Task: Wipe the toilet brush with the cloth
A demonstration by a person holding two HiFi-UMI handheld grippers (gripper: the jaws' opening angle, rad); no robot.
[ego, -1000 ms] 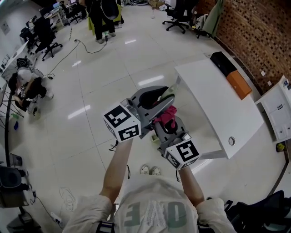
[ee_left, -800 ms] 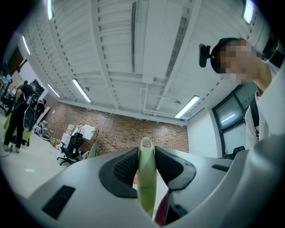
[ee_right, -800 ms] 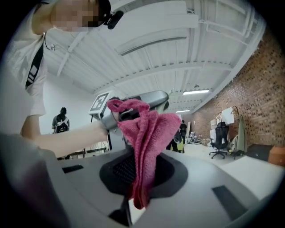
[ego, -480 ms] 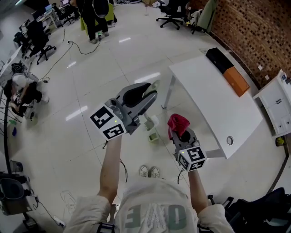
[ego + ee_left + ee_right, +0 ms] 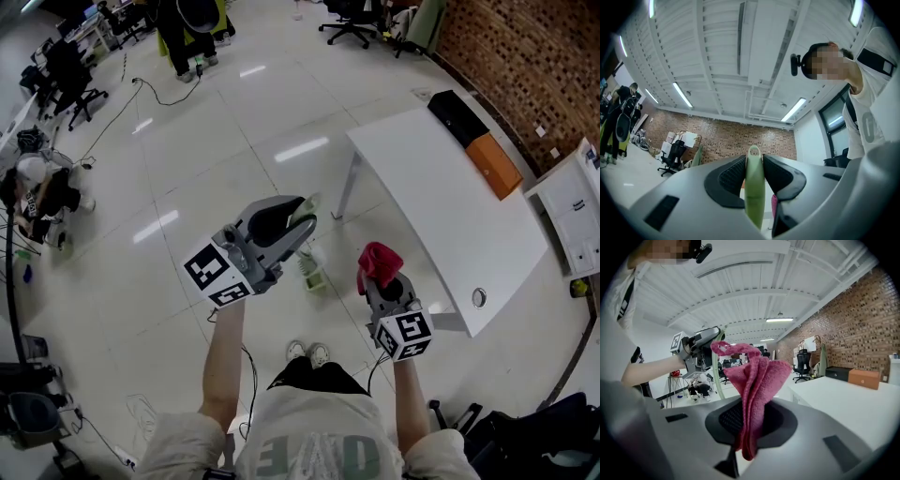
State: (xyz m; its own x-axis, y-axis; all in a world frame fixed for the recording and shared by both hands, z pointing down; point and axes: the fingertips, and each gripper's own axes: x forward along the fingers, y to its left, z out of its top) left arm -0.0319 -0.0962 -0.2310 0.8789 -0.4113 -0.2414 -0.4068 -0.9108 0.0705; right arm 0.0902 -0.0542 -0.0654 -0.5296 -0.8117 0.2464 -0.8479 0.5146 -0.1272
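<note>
My left gripper (image 5: 298, 217) is shut on the pale green toilet brush handle (image 5: 311, 201), whose tip sticks out past the jaws. In the left gripper view the handle (image 5: 753, 187) stands upright, pinched between the two black pads of the left gripper (image 5: 753, 164). The brush's lower end (image 5: 305, 262) hangs below, over the floor. My right gripper (image 5: 382, 281) is to the right, apart from the brush and shut on a bunched pink-red cloth (image 5: 378, 260). The right gripper view shows the cloth (image 5: 752, 380) rising out of the right gripper (image 5: 749, 423), with the left gripper (image 5: 701, 345) beyond it.
A small brush holder (image 5: 316, 279) stands on the glossy floor under the grippers. To the right is a white table (image 5: 441, 206) with a black box (image 5: 457, 114) and an orange box (image 5: 494, 166). Office chairs and people are far off at the top and left.
The right gripper with the cloth has drawn away from the left gripper, down and to the right. Both grippers have sunk, and the cloth no longer lies against the brush.
</note>
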